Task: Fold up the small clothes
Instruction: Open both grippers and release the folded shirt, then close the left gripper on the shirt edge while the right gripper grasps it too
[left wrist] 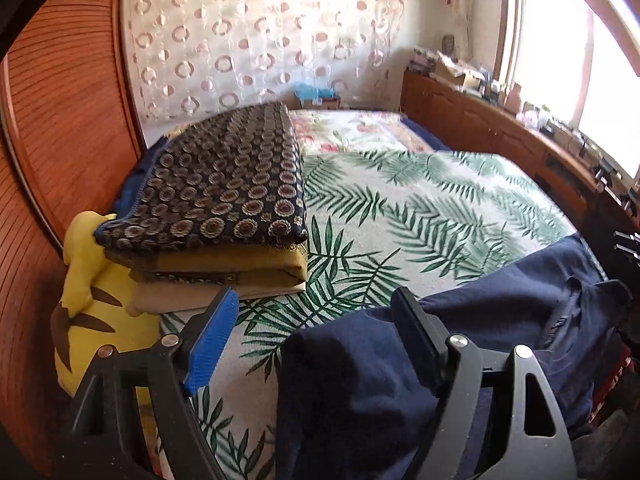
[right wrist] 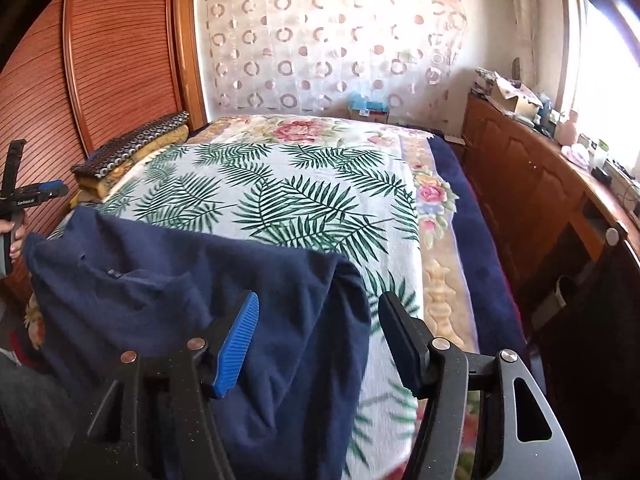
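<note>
A navy blue shirt (left wrist: 500,320) lies at the near edge of the bed on a palm-leaf blanket (left wrist: 420,208). My left gripper (left wrist: 316,312) is open above the shirt's left edge, with the cloth running between its fingers. In the right wrist view the same shirt (right wrist: 168,280) shows its collar and label facing up. My right gripper (right wrist: 320,320) is open over the shirt's right edge. The left gripper (right wrist: 24,200) also shows at the far left of the right wrist view, held by a hand.
A stack of folded blankets (left wrist: 224,200) sits on the bed's left side, with a yellow plush toy (left wrist: 92,300) beside it. A wooden wardrobe (right wrist: 100,60) stands on the left. A wooden cabinet (right wrist: 540,200) with clutter runs along the right under the window.
</note>
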`<state>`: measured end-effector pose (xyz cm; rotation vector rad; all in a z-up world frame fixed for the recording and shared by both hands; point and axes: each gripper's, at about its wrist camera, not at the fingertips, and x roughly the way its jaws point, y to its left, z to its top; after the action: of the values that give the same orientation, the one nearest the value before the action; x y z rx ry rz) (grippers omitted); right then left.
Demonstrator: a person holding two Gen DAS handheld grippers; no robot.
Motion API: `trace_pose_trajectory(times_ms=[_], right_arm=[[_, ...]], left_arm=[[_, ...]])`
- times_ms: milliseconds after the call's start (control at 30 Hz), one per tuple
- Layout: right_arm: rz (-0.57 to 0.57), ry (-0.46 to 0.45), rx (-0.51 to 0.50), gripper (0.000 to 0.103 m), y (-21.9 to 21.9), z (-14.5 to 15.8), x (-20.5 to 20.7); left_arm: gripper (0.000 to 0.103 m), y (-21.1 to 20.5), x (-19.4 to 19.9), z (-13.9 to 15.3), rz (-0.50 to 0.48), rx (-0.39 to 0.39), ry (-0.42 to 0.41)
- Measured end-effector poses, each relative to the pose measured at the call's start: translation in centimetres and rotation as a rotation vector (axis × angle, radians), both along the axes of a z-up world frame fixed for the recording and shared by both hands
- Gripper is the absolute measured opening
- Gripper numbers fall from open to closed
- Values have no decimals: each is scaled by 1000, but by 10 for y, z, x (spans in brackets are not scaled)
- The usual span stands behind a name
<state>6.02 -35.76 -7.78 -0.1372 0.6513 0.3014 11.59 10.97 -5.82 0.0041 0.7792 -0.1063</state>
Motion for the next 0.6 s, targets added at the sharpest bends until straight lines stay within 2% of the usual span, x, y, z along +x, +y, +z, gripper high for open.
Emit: trace_pose_trajectory(times_ms=[100, 267, 533, 600], right_arm=[[5, 23, -4, 65, 11, -10, 28], [-8, 76, -1, 65, 23, -31, 67], [-64, 107, -21, 65, 23, -43, 87], [-64, 107, -7, 65, 20, -44, 88]], left_arm=[[79, -3, 12, -7, -15, 31, 26], [79, -1, 20, -23, -11, 16, 73], [79, 6, 10, -58, 21, -15, 155], [79, 5, 6, -61, 22, -6, 143]])
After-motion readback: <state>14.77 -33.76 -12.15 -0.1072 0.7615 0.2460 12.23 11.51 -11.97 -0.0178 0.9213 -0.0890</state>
